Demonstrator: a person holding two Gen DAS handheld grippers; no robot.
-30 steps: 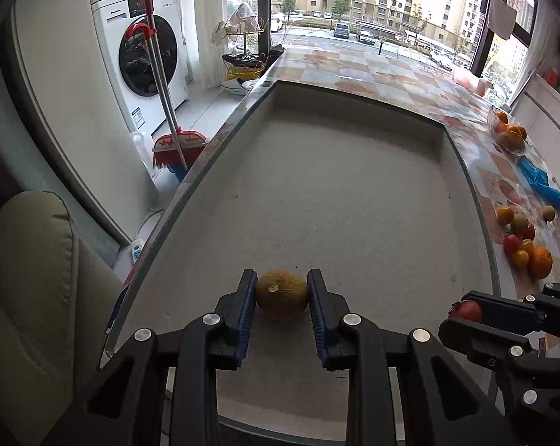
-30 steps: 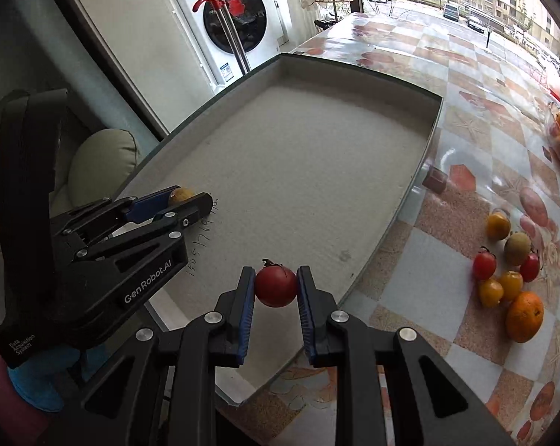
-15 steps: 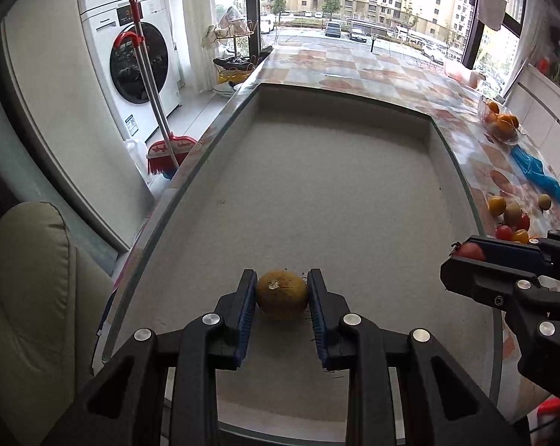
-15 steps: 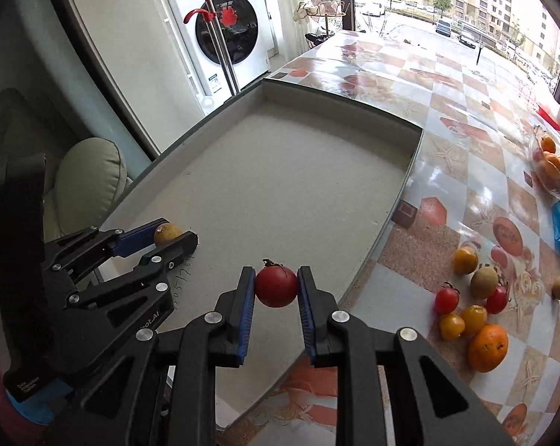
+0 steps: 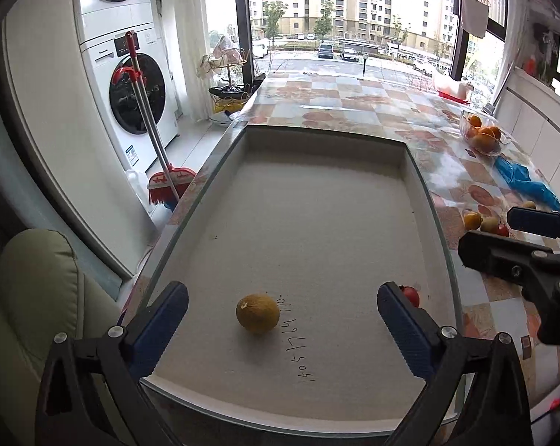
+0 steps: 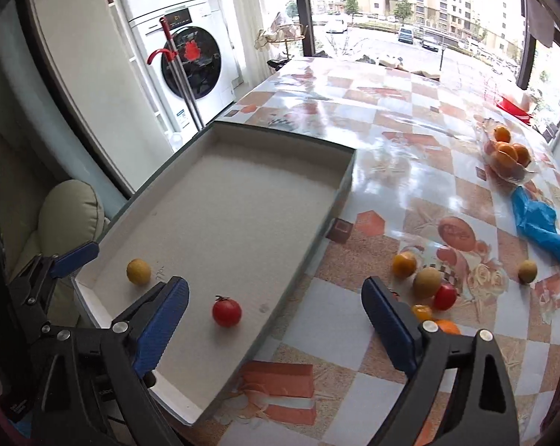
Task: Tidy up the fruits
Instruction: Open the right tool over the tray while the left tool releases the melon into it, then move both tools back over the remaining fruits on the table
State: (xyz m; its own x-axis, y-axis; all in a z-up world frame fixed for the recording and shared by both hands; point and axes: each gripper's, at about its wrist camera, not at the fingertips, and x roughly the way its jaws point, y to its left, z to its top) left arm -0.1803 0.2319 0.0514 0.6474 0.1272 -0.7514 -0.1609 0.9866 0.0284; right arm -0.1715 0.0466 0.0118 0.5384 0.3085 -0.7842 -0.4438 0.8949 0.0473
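A wide shallow grey tray (image 5: 317, 137) (image 6: 339, 186) lies on the checked table. A yellow-brown round fruit (image 5: 257, 313) (image 6: 138, 271) rests on the tray floor near its front edge. My left gripper (image 5: 282, 319) is open above and around it, not touching. A red tomato (image 6: 226, 310) (image 5: 410, 294) rests on the tray floor near its right side. My right gripper (image 6: 274, 319) is open and empty above it. Several loose fruits (image 6: 425, 282) (image 5: 482, 222) lie on the table right of the tray.
A clear bowl of oranges (image 6: 508, 156) (image 5: 482, 137) stands far right, with a blue cloth (image 6: 540, 226) (image 5: 525, 182) in front of it. A washing machine (image 5: 131, 89) and a red broom (image 5: 168, 186) stand left of the table. A beige chair (image 5: 31, 297) is near left.
Both grippers opened and let go: the yellow-brown fruit and the tomato now rest on the tray floor. Both grippers have lifted back from the tray.
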